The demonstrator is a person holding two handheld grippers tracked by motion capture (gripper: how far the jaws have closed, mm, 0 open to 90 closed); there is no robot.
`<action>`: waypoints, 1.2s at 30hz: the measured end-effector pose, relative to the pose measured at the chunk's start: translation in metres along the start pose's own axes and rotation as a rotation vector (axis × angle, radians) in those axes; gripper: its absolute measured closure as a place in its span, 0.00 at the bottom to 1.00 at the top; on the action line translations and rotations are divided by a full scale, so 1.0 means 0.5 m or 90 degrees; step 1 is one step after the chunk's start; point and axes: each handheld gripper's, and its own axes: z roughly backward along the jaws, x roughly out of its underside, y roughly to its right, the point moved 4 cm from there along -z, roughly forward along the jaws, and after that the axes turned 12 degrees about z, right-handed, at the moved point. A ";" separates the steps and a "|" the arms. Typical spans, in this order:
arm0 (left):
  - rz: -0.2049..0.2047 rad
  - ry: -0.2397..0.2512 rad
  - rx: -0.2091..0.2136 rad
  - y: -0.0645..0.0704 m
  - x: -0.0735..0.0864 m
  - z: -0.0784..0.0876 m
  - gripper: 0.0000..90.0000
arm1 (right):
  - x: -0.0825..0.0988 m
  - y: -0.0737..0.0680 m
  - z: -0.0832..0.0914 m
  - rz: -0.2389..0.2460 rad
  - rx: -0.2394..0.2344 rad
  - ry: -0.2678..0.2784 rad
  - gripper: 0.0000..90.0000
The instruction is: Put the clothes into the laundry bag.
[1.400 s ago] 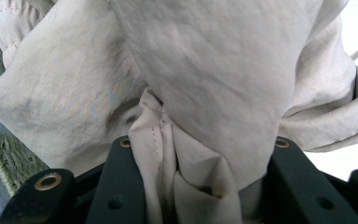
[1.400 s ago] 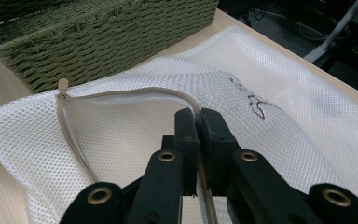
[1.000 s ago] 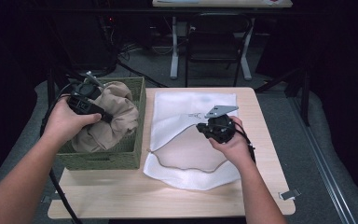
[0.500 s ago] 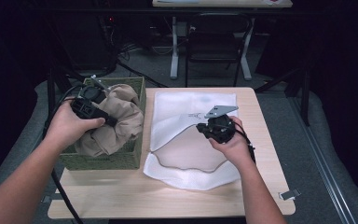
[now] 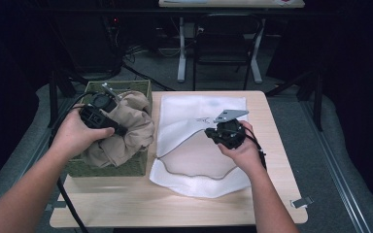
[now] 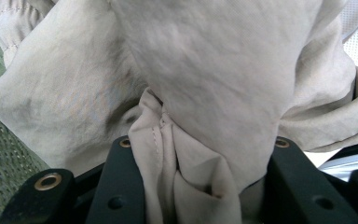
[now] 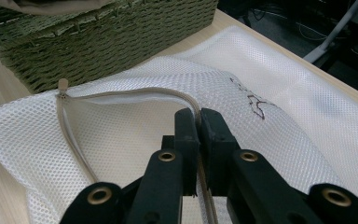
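Your right tool (image 5: 219, 132) sits over the white mesh laundry bag (image 5: 201, 160), which lies flat on the tabletop (image 5: 126, 204) just to the right of the green wicker basket (image 5: 119, 167). In the right gripper view the jaws are pinched nearly together on the bag's tan zipper edge (image 7: 121, 93), holding the upper layer of mesh up so the mouth gapes toward the basket. The zipper pull (image 7: 63, 85) lies at the corner of the opening nearest the basket.

Your left tool (image 5: 119, 130) is over the basket, jaws partly closed and clamped on a bunched fold of the beige garment (image 5: 126, 131). In the left gripper view the cloth (image 6: 205, 93) is wedged tight between both jaws. The rest of the garment is heaped in the basket, spilling over the rim on the side toward the bag.

Beyond the basket and tabletop, a dark chair (image 5: 221, 43) stands on the floor.
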 end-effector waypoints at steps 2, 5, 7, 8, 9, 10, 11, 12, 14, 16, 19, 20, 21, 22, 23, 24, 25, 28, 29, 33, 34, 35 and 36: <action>-0.003 0.004 0.002 0.005 0.001 0.000 0.73 | 0.000 0.000 0.000 0.001 0.000 0.000 0.95; -0.007 0.008 0.004 0.011 0.002 0.000 0.73 | 0.000 -0.001 0.000 0.001 0.000 0.000 0.95; -0.009 0.007 0.004 0.015 0.004 -0.001 0.73 | 0.000 0.000 0.000 0.001 0.000 0.000 0.95; -0.012 0.004 0.004 0.017 0.005 -0.001 0.73 | 0.000 -0.001 0.000 0.001 0.000 0.000 0.95; -0.012 0.006 0.004 0.020 0.006 -0.002 0.73 | 0.000 -0.001 0.000 0.001 0.000 0.000 0.95; -0.017 0.003 0.005 0.021 0.007 -0.001 0.73 | 0.000 -0.001 0.000 0.001 0.000 0.000 0.95; -0.019 0.004 0.006 0.024 0.009 -0.002 0.73 | 0.000 -0.001 0.000 0.001 0.000 0.000 0.95; -0.021 0.002 0.007 0.027 0.011 -0.001 0.73 | 0.000 -0.001 0.000 0.001 -0.001 -0.001 0.95; -0.027 0.003 0.011 0.034 0.015 -0.001 0.73 | 0.000 -0.001 0.000 0.001 -0.001 -0.001 0.95; -0.034 0.001 0.013 0.041 0.019 -0.001 0.73 | 0.000 -0.001 0.000 0.001 -0.001 -0.001 0.95; -0.048 -0.003 0.016 0.052 0.027 -0.001 0.73 | 0.000 -0.001 0.000 0.001 0.000 -0.001 0.95; -0.052 -0.002 0.018 0.056 0.030 -0.001 0.73 | -0.001 -0.001 0.000 0.001 0.000 -0.001 0.95; -0.055 -0.003 0.020 0.060 0.033 -0.002 0.73 | -0.001 -0.001 0.000 0.001 0.000 -0.001 0.95; -0.058 -0.005 0.021 0.064 0.035 -0.002 0.73 | -0.001 -0.001 0.000 0.001 0.000 -0.001 0.95; -0.062 -0.007 0.023 0.068 0.038 -0.003 0.73 | -0.001 -0.001 0.000 0.001 0.000 -0.001 0.95; -0.064 -0.007 0.023 0.072 0.040 -0.004 0.73 | -0.001 -0.001 0.000 0.001 0.000 -0.001 0.95; -0.068 -0.009 0.024 0.075 0.042 -0.006 0.73 | -0.001 -0.002 0.000 0.001 0.000 -0.001 0.95; -0.075 -0.008 0.025 0.085 0.046 -0.011 0.73 | -0.001 -0.002 -0.001 0.002 -0.001 -0.001 0.95; -0.078 -0.009 0.026 0.088 0.046 -0.012 0.73 | -0.001 -0.002 -0.001 0.003 -0.001 -0.001 0.95; -0.093 -0.025 0.028 0.099 0.049 -0.014 0.73 | -0.001 -0.002 0.000 0.001 0.000 -0.001 0.95; -0.096 -0.025 0.028 0.102 0.049 -0.015 0.73 | -0.001 -0.002 0.000 0.001 0.000 -0.002 0.95; -0.097 -0.028 0.029 0.104 0.050 -0.016 0.73 | -0.001 -0.002 -0.001 0.001 0.000 -0.002 0.95; -0.099 -0.031 0.026 0.105 0.050 -0.016 0.73 | -0.001 -0.002 0.000 0.000 0.000 -0.002 0.95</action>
